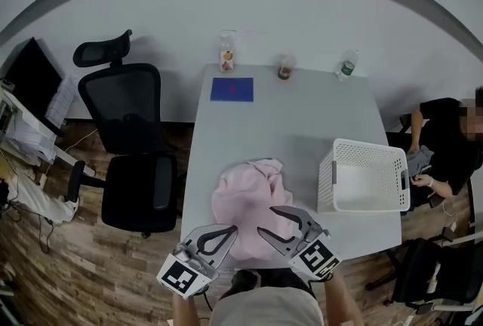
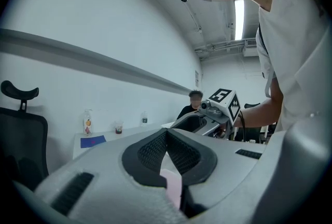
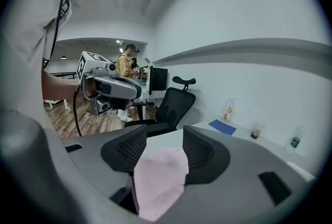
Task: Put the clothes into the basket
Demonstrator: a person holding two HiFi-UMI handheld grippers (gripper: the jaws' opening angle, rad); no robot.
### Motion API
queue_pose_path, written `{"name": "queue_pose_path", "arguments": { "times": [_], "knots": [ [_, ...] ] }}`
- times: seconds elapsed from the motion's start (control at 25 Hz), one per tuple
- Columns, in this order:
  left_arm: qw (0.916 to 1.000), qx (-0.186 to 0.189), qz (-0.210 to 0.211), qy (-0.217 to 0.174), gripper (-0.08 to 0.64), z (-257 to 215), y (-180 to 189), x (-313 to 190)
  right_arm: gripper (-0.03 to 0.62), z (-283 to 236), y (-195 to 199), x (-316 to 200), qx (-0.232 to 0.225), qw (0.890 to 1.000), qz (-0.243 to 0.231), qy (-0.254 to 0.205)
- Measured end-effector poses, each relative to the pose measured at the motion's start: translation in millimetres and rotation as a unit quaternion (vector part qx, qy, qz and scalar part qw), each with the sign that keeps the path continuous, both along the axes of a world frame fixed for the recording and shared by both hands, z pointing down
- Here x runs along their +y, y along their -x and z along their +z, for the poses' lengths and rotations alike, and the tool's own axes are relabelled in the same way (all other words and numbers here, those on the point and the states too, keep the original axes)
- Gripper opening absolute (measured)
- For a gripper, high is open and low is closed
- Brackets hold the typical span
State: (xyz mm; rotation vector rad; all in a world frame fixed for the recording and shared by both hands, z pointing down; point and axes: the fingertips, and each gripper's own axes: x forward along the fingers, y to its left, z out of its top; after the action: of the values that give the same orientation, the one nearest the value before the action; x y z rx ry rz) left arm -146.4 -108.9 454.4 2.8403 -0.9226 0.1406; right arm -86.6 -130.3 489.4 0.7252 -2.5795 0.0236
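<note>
- one pink garment (image 1: 249,196), heaped at the near edge of the worktop (image 1: 302,113), just ahead of both tongs and partly under them.
- longer from near to far than across, with the far end bunched toward the middle of the worktop.
- basket (image 1: 326,181) to the right of the heap, near it but not touching, upright and looking empty inside; so a carry to the right, probably shorter for the right hand.
- right tongs (image 3: 165,140): apart, with pink cloth showing in the gap but no pad pressing on it; aimed down at the heap's right half.
- left tongs (image 2: 167,134): tips together, at the heap's near left edge; a sliver of pink in the hollow behind the tips, with no telling whether pinched there or only seen through the gap.
- likely step: getting a hold on the heap before any lift, judging by both tongs low at the cloth and nothing in the basket.
- hidden: near hem of the garment, covered by the tongs; no telling whether one piece or several in the heap.
</note>
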Motion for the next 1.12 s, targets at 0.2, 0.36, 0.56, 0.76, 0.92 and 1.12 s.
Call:
{"name": "queue_pose_path", "arguments": {
  "times": [0.2, 0.36, 0.56, 0.76, 0.92, 1.12],
  "knots": [
    [1.0000, 0.007, 0.000, 0.003, 0.002, 10, -11, -14, 0.231, 21, -1, -9, 0.026, 0.999, -0.022, 0.018],
    [0.9999, -0.003, 0.010, 0.011, 0.002, 25, -21, -23, 0.256, 38, 2, -13, 0.055, 0.997, -0.046, 0.026],
    [0.9994, -0.004, 0.022, 0.027, 0.002, 41, -30, -32, 0.300, 70, 6, -18, 0.101, 0.991, -0.068, 0.045],
    [0.9989, -0.009, 0.034, 0.031, 0.002, 52, -33, -36, 0.427, 103, 7, -23, 0.144, 0.984, -0.077, 0.072],
    [0.9986, -0.011, 0.038, 0.036, 0.002, 58, -37, -41, 0.495, 121, 7, -31, 0.146, 0.983, -0.068, 0.089],
    [0.9981, -0.011, 0.043, 0.044, 0.002, 66, -38, -45, 0.574, 140, 7, -40, 0.141, 0.983, -0.055, 0.106]
  ]
}}
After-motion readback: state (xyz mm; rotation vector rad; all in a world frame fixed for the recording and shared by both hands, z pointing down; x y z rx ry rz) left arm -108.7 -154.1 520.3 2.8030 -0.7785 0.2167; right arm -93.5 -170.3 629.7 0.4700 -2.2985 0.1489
